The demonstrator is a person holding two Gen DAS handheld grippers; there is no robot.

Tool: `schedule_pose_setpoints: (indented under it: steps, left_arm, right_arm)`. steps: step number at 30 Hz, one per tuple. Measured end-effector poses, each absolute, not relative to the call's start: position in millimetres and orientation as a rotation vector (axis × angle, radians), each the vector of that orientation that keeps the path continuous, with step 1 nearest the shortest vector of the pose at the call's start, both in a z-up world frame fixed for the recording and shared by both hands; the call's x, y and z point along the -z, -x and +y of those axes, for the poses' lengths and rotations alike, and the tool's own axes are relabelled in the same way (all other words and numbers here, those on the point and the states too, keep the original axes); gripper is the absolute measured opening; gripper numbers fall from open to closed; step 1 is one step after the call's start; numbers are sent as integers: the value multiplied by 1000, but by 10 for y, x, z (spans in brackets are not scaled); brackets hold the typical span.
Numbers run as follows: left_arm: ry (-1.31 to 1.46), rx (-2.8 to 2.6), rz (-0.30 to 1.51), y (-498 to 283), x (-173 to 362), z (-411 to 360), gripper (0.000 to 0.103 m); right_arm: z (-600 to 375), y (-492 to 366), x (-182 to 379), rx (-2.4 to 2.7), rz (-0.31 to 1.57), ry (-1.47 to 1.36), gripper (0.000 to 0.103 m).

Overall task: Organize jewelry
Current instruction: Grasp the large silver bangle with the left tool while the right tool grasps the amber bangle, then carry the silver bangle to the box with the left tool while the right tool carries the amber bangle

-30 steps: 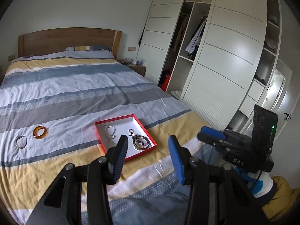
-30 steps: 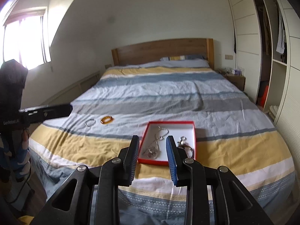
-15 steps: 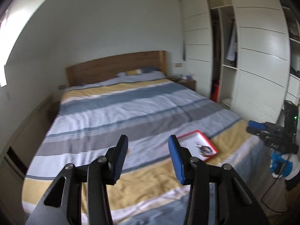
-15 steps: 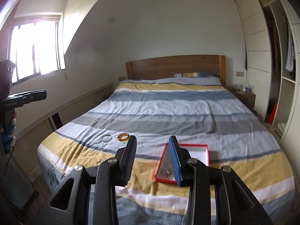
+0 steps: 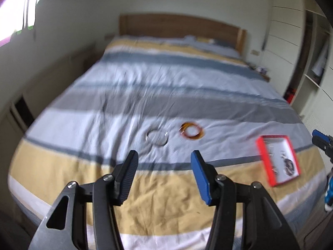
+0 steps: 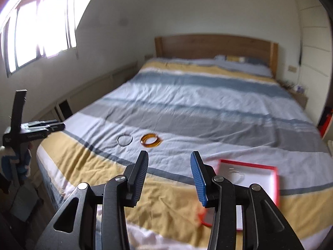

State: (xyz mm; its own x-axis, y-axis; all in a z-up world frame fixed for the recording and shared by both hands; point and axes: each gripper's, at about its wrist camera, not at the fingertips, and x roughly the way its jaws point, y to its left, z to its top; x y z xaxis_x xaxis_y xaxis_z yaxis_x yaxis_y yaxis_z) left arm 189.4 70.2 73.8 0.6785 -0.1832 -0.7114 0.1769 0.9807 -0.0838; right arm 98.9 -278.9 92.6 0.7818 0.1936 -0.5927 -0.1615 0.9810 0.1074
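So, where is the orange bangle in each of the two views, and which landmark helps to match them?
Left wrist view: the orange bangle lies right of centre on a white stripe of the bedspread.
Right wrist view: the orange bangle lies left of centre, above the hand-held gripper's fingers.
Shared landmark: the silver bangle lies just left of it in both.

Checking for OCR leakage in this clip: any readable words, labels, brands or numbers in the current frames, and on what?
None can be read.
Left gripper, seen from the right wrist view: pale lettering on its black side, too blurred to read.
Red tray: no print visible.
Silver bangle, amber bangle, striped duvet: no marks visible.
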Motion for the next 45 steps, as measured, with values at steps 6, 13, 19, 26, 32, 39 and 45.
schedule_pose_setpoints:
  steps: [6,13,19,26,32,39,45]
  left_arm:
    - [87,139,909,-2657,86,844,50]
    - [129,111,965,-3487,739,820,50]
    - [67,94,997,-3869,1130,692,50]
    - [20,80,963,-3952,1293,583,38]
    - [34,70,940,-3854,1214,588,9]
    - [59,57,935,-3433,1074,580,4]
    - [-14,39,898,-2779,825,494,4]
  right_arm:
    - [-2348,-2145,-181,-271,779,-38,42]
    - [-1985,-3241,524,-312,863,-41,42]
    - [-1831,-3839,1042,-320,928,-53,42]
    - [-1663,-4056,1383,-322,955,-19,28]
    - [-1638,-3856,1314,-335,938,-38,11]
    - [-1747,-3267,1075,-329,916,-60,10]
    - [-1884,-2517,758,-306,884,-36,10]
